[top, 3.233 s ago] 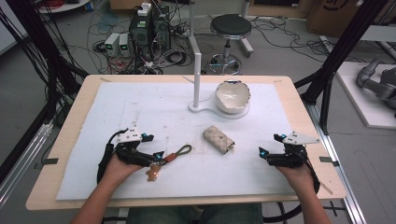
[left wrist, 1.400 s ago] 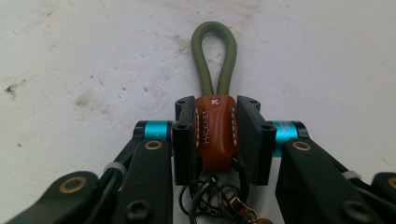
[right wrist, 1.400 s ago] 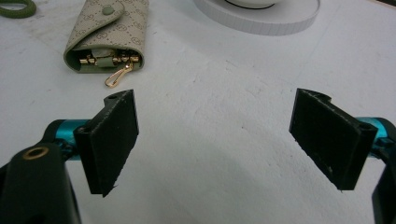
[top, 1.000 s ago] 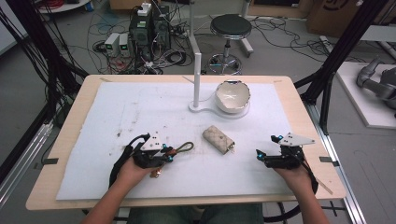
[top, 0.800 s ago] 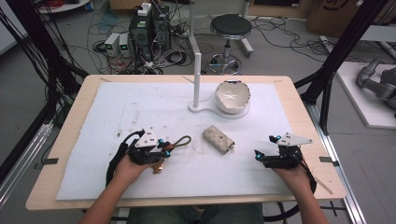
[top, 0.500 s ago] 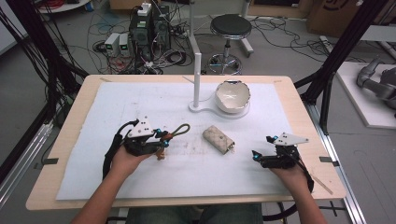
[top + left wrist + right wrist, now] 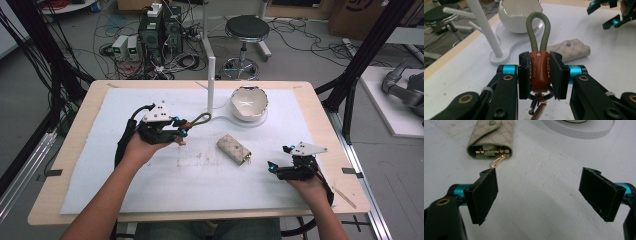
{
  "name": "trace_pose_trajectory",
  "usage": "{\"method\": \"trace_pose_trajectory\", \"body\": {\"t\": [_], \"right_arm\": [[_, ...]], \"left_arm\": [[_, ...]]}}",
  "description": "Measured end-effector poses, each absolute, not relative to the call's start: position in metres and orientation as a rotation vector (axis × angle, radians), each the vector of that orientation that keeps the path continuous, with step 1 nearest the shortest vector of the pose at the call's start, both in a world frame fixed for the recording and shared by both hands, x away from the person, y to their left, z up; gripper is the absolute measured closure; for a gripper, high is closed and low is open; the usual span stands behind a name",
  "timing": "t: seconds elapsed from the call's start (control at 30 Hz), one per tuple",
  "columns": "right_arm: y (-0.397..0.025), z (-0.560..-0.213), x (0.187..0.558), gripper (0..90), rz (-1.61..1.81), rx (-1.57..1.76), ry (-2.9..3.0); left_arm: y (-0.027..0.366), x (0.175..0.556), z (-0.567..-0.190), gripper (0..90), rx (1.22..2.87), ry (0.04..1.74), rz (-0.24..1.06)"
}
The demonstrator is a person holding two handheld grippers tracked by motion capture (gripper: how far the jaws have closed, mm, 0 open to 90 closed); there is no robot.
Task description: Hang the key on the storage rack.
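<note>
In the left gripper view, the left gripper (image 7: 539, 75) clamps its flat black pads on a keychain (image 7: 539, 71) at centre frame — a glossy brown leather tab with white stitching, topped by a loop of matte olive cord, with metal rings hanging below. In the high view this keychain sits left of centre, lifted off the table. The right gripper (image 7: 539, 195) stands with its jaws wide apart and nothing between them, low in its own view. Above it, at upper left, lies a beige patterned key pouch (image 7: 491, 138), soft and rounded, a gold clasp poking out. The white mat (image 7: 200, 180) looks scuffed; beyond stand a white post stand (image 7: 210, 85) and a cracked eggshell-shaped bowl (image 7: 248, 102), then a cabled floor with a stool (image 7: 246, 30).
</note>
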State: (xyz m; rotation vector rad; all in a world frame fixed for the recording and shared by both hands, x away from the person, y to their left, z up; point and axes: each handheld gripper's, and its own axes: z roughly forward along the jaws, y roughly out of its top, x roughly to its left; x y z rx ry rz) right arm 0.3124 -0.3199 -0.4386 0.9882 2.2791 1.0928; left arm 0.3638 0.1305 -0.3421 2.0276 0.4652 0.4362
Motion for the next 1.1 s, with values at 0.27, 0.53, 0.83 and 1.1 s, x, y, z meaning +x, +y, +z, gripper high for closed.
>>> {"method": "trace_pose_trajectory", "body": {"t": [0.27, 0.53, 0.83, 1.1], "right_arm": [[-0.319, -0.439, 0.313, 15.8, 1.091, 0.989, 2.282], [-0.32, -0.44, 0.314, 15.8, 1.092, 0.994, 2.282], [-0.319, -0.44, 0.314, 15.8, 1.094, 0.982, 2.282], [-0.319, -0.44, 0.314, 15.8, 1.092, 0.99, 2.28]], "left_arm": [[0.125, 0.381, -0.321, 70.7, 2.006, 0.459, 0.432], [0.119, 0.401, -0.296, 70.7, 1.986, 0.448, 0.45], [0.116, 0.417, -0.281, 70.7, 1.979, 0.469, 0.481], [0.106, 0.438, -0.275, 70.6, 2.01, 0.504, 0.499]]}}
